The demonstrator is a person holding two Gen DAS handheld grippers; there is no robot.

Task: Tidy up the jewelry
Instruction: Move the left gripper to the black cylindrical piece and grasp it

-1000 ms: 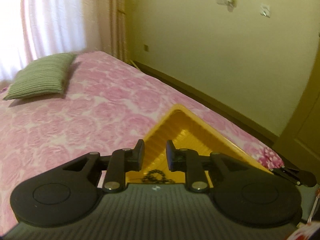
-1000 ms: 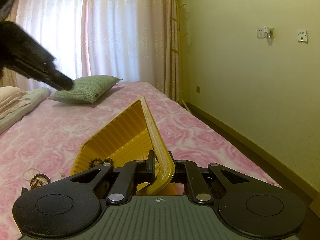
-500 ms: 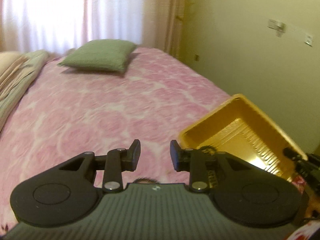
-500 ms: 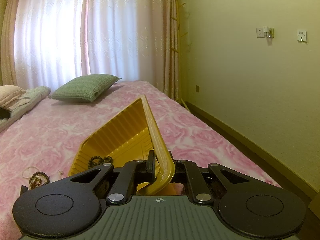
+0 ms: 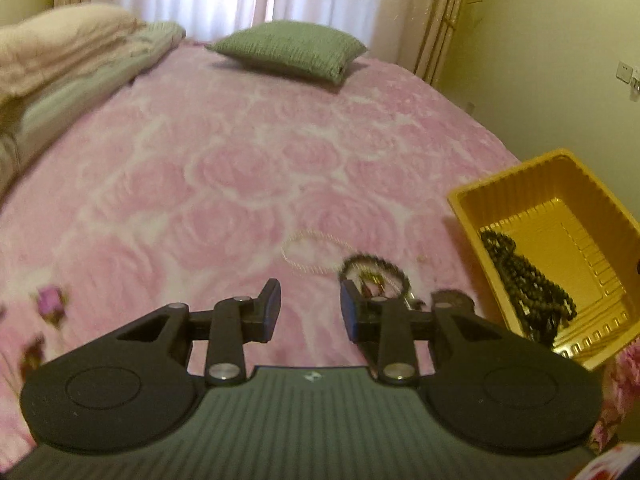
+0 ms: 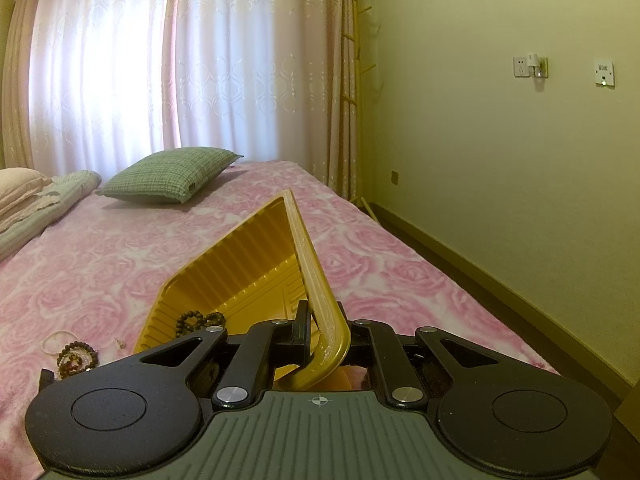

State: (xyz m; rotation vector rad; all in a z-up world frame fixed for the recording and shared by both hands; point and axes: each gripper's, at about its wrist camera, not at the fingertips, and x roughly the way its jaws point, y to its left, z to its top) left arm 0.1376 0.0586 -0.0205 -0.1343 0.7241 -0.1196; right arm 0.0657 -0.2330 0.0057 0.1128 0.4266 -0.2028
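Note:
A yellow plastic tray (image 5: 516, 184) lies on the pink bed at the right of the left wrist view, with dark bead strings (image 5: 532, 280) inside. My right gripper (image 6: 326, 336) is shut on the tray's near rim (image 6: 316, 288); dark beads (image 6: 196, 318) show inside. Beside the tray on the bedspread lie a dark bead bracelet (image 5: 376, 270) and a pale cord bracelet (image 5: 310, 250); the right wrist view shows the dark bracelet (image 6: 76, 356) and pale bracelet (image 6: 56, 340) at lower left. My left gripper (image 5: 310, 308) is open and empty, just left of the dark bracelet.
A green cushion (image 5: 290, 50) lies far up the bed, and folded bedding (image 5: 60, 64) is stacked at the far left. Curtains (image 6: 160, 60) hang behind. The bed's right edge (image 6: 460, 292) drops to the floor along the yellow wall. A small item (image 6: 119, 342) lies near the tray.
My left gripper has swung left away from above the tray and sunk toward the bedspread, where the loose bracelets have come into view. The right gripper has kept still, gripping the tray.

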